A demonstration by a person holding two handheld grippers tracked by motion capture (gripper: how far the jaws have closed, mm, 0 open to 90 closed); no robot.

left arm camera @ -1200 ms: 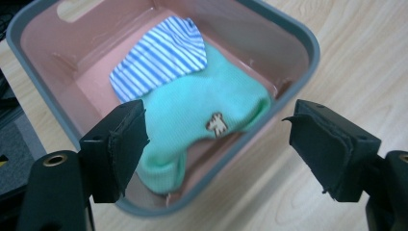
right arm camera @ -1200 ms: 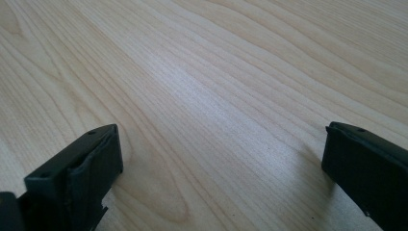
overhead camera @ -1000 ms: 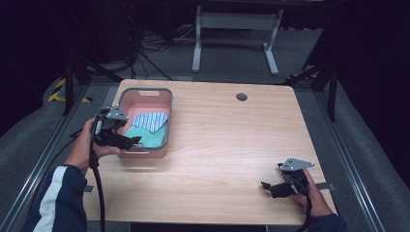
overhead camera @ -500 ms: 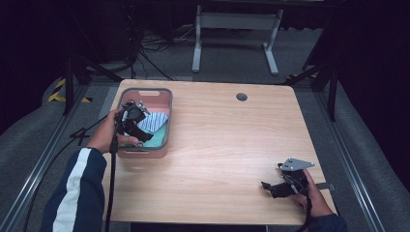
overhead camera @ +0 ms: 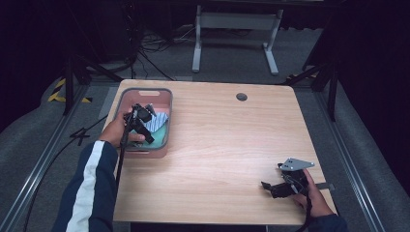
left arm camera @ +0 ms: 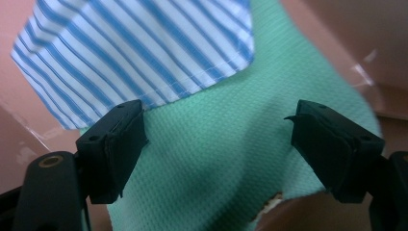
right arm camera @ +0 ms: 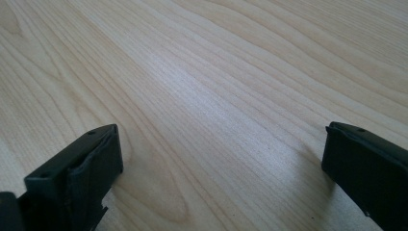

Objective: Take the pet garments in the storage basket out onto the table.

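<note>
Lying in the pink bin (overhead camera: 164, 121) at about ten o'clock on the bench (overhead camera: 227, 145), the green cloth (left arm camera: 231, 159) spreads under a blue-striped cloth (left arm camera: 134, 53), which overlaps its far edge. Left tongs (overhead camera: 145, 126) hang just above the green cloth, jaws spread wide on either side of it and not pressing on anything; in the left gripper view the cloth fills the gap between them, with the striped hem at eleven o'clock and the bin's pink wall at one o'clock. Right tongs (overhead camera: 276, 187) rest low over bare wood at about five o'clock on the bench, well apart from the bin, jaws released with nothing between them.
</note>
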